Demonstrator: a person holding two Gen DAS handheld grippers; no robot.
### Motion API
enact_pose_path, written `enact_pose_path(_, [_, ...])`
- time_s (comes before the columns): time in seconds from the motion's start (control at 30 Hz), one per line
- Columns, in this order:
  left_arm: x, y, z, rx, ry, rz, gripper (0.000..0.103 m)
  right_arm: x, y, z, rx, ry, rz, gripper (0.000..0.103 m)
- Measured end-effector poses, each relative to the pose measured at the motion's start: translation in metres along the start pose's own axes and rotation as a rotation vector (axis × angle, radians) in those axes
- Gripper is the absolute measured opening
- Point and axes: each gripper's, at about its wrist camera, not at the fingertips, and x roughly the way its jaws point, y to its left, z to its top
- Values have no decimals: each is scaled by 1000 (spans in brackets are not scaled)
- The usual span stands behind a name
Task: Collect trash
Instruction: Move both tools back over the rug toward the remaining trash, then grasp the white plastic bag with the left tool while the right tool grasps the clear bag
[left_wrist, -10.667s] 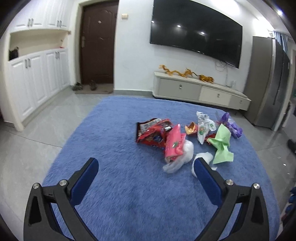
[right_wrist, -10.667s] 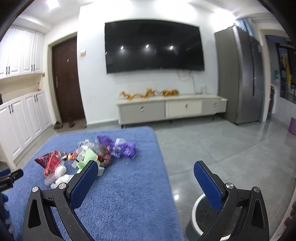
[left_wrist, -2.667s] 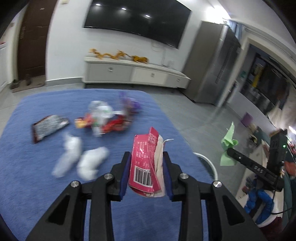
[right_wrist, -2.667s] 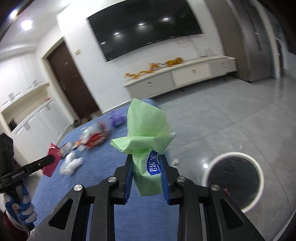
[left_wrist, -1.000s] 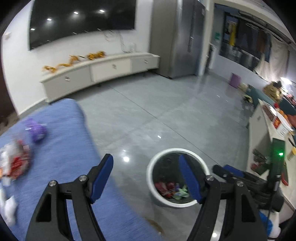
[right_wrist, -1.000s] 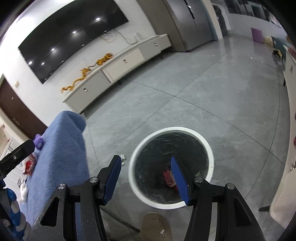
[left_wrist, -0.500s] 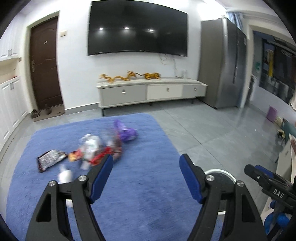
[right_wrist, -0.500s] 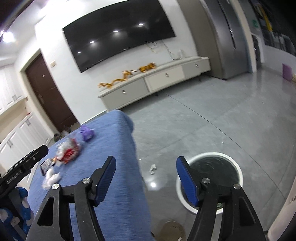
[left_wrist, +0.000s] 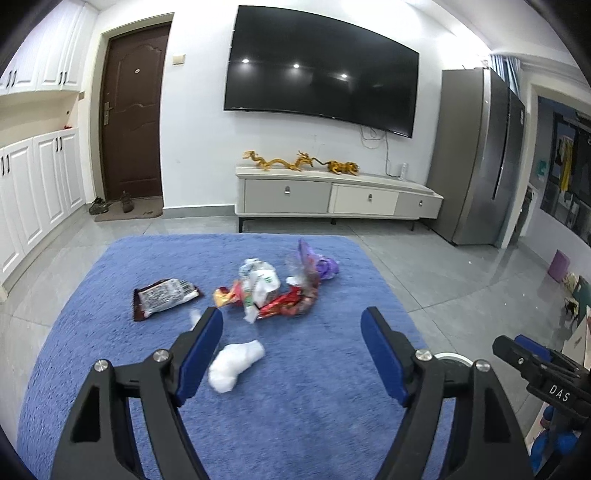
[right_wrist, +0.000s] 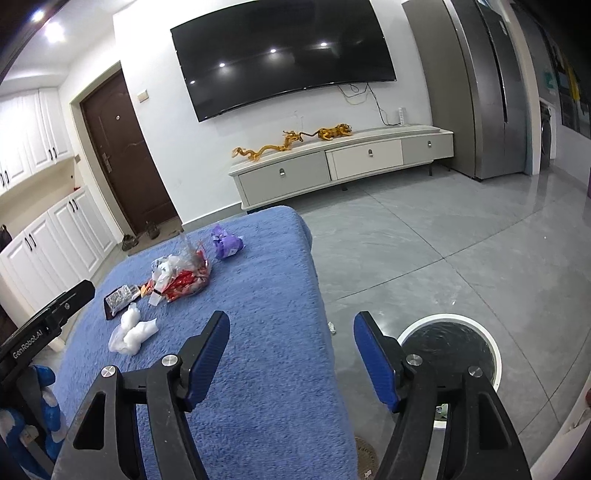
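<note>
Blue rug (right_wrist: 280, 236) edge beside bare floor (right_wrist: 424, 258)

Large dark TV (left_wrist: 321, 70) on white wall, ceiling lights mirrored in screen; below TV, low white cabinet (left_wrist: 338, 195) with drawers, gold dragon figures (left_wrist: 299, 162) on top; right of TV, tall steel fridge (left_wrist: 476, 158); left of TV, brown door (left_wrist: 133, 107), white cupboards (left_wrist: 37, 177) beyond; glossy grey tile floor (right_wrist: 424, 251); blue rug (left_wrist: 258, 387) before cabinet.

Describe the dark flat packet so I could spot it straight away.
Find the blue rug in front of the big television. The dark packet lies flat, left of the litter heap. Unlike its crumpled neighbours, it shows a pale printed panel.
</note>
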Motion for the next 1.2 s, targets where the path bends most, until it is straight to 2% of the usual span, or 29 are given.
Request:
enact_pose_path(0.5, [-1,73,-19,-89,4,50,76,20,63,-3,-106,37,-16,68])
enact_pose_path(0.73, [10,113,-30,-124,36,94,76,35,78,-7,-129,64,-17,68])
enact_pose_path(0.97, [24,160,-45,-102,95,152,76,50,79,-8,-132,88,-16,68])
enact_pose_path(1.07, [32,168,-47,-99,131,118,76,60,79,-9,-134,108,-4,68])
enact_pose_path(1.2, [46,166,-43,-84,163,33,75,77,84,-9,-150,134,29,68])
